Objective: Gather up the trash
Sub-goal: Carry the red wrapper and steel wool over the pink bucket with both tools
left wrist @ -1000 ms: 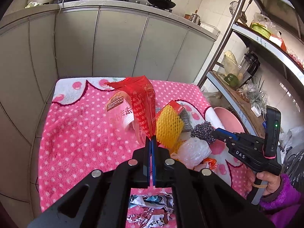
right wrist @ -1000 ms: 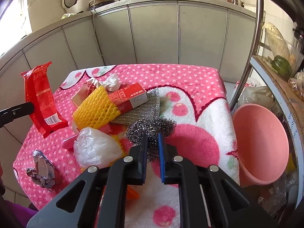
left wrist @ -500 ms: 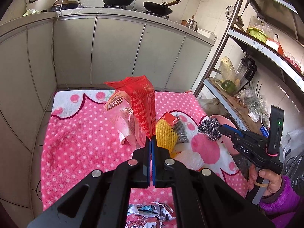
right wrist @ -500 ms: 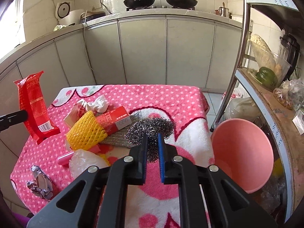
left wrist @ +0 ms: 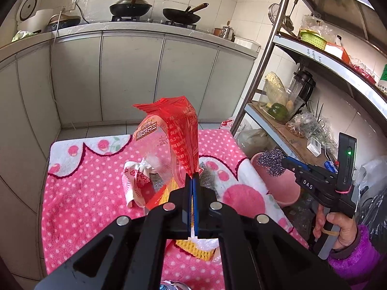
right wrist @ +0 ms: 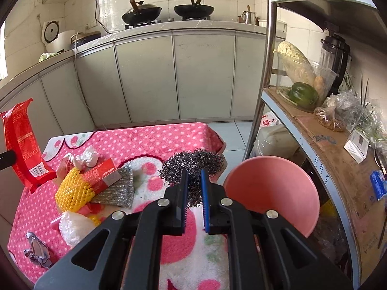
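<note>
Above pink basin: right tongs clamp steel wool (airborne).

- Left gripper: black two-finger unit with blue pads, jaws fully closed, pinching the bottom edge of a red plastic snack wrapper; pointing forward and downward.
- Right gripper: same black build, jaws nearly closed, clamped on a grey steel-wool scouring ball; also angled downward.
- Right hand: wrapped around the gripper's handle, purple sleeve at the wrist, seen at the right edge of the left wrist view.
</note>
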Demonstrator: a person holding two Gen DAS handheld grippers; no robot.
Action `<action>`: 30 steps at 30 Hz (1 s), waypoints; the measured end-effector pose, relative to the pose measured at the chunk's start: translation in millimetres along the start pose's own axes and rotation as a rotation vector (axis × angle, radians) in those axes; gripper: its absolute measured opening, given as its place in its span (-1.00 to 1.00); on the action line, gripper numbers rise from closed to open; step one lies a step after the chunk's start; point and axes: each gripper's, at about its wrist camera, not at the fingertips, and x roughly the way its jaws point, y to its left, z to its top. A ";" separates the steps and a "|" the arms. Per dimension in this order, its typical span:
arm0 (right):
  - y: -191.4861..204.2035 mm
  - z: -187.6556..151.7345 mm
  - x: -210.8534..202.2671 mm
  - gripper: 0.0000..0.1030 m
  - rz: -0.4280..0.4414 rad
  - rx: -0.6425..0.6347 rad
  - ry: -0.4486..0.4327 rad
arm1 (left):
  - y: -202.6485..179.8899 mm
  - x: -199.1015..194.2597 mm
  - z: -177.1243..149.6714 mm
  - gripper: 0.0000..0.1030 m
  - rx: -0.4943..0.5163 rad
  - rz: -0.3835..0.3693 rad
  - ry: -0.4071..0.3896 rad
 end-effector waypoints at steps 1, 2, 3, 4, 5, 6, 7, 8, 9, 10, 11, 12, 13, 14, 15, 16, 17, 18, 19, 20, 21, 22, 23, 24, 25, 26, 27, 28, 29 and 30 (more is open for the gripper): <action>-4.8 -0.1 -0.2 -0.79 -0.010 0.007 -0.002 | -3.6 2.1 1.5 -1.00 0.006 -0.004 0.001; -8.9 -0.4 -0.6 -0.79 -0.018 0.014 -0.004 | -7.0 4.1 2.8 -1.00 0.011 -0.008 0.003; -11.6 -0.9 -1.0 -0.79 -0.026 0.018 -0.004 | -10.4 6.3 4.1 -1.00 0.016 -0.012 0.004; -15.0 -1.6 -1.6 -0.79 -0.033 0.024 -0.005 | -14.2 8.5 5.3 -1.00 0.021 -0.014 0.006; -19.5 -2.3 -1.6 -0.79 -0.039 0.030 -0.005 | -17.4 10.2 6.1 -1.00 0.026 -0.018 0.007; -23.8 -2.5 -1.4 -0.79 -0.044 0.036 -0.006 | -20.7 12.2 7.1 -1.00 0.030 -0.022 0.009; -27.0 -2.8 -1.4 -0.79 -0.049 0.041 -0.006 | -24.0 14.5 8.2 -1.00 0.034 -0.025 0.012; -31.3 -3.2 -1.2 -0.79 -0.055 0.047 -0.006 | -27.6 16.8 9.0 -1.00 0.037 -0.029 0.015; -36.0 -3.8 -1.2 -0.79 -0.060 0.054 -0.007 | -31.2 19.2 10.0 -1.00 0.039 -0.034 0.018; -41.3 -4.8 -1.8 -0.79 -0.066 0.062 -0.009 | -35.1 22.0 11.5 -1.00 0.040 -0.041 0.023; -46.3 -5.3 -2.1 -0.79 -0.071 0.071 -0.011 | -39.6 25.0 13.2 -1.00 0.044 -0.049 0.027; -52.3 -6.2 -2.6 -0.79 -0.078 0.080 -0.012 | -44.9 28.2 15.1 -1.00 0.050 -0.055 0.031; -57.8 -6.8 -2.8 -0.79 -0.083 0.088 -0.012 | -50.9 31.3 16.9 -1.00 0.059 -0.062 0.034; -65.6 -8.2 -3.4 -0.79 -0.091 0.100 -0.012 | -57.4 34.7 18.9 -1.00 0.070 -0.070 0.037; -71.9 -9.6 -3.8 -0.79 -0.099 0.110 -0.011 | -64.6 38.5 20.9 -1.00 0.081 -0.078 0.040; -78.3 -10.7 -3.4 -0.79 -0.106 0.120 -0.010 | -73.7 42.6 23.1 -1.00 0.092 -0.086 0.042; -86.3 -12.6 -3.7 -0.79 -0.115 0.133 -0.008 | -81.6 46.9 25.3 -1.00 0.104 -0.096 0.046; -92.3 -13.9 -3.2 -0.79 -0.119 0.145 -0.006 | -90.8 51.5 27.3 -1.00 0.117 -0.107 0.049; -98.5 -15.9 -3.4 -0.79 -0.123 0.156 -0.004 | -100.9 56.7 29.9 -1.00 0.130 -0.117 0.052; -104.7 -18.3 -3.3 -0.79 -0.129 0.166 -0.002 | -110.4 62.0 31.8 -1.00 0.143 -0.127 0.055; -109.8 -20.5 -2.9 -0.79 -0.133 0.173 0.001 | -120.0 67.4 32.9 -1.00 0.155 -0.137 0.060; -114.7 -22.8 -2.5 -0.79 -0.136 0.178 0.004 | -129.5 74.0 34.3 -1.00 0.163 -0.148 0.068; -118.9 -25.6 -1.5 -0.79 -0.138 0.184 0.009 | -138.7 80.9 35.5 -1.00 0.171 -0.160 0.076; -122.5 -28.4 -0.3 -0.79 -0.139 0.189 0.014 | -146.5 87.3 36.3 -1.00 0.179 -0.168 0.081; -125.5 -30.6 0.7 -0.79 -0.138 0.192 0.019 | -154.0 94.1 36.7 -1.00 0.189 -0.174 0.086; -128.1 -33.3 2.5 -0.79 -0.136 0.193 0.025 | -161.5 101.1 36.8 -1.00 0.200 -0.178 0.091; -129.9 -35.3 4.6 -0.79 -0.135 0.194 0.030 | -168.5 107.9 36.6 -1.00 0.209 -0.182 0.097; -131.8 -37.2 6.9 -0.79 -0.133 0.194 0.036 | -173.7 115.6 36.4 -1.00 0.214 -0.185 0.105; -133.5 -39.5 9.8 -0.79 -0.131 0.193 0.043 | -178.7 123.9 36.3 -1.00 0.217 -0.189 0.116; -134.4 -41.0 12.1 -0.79 -0.129 0.193 0.048 | -182.9 132.9 36.3 -1.00 0.218 -0.194 0.130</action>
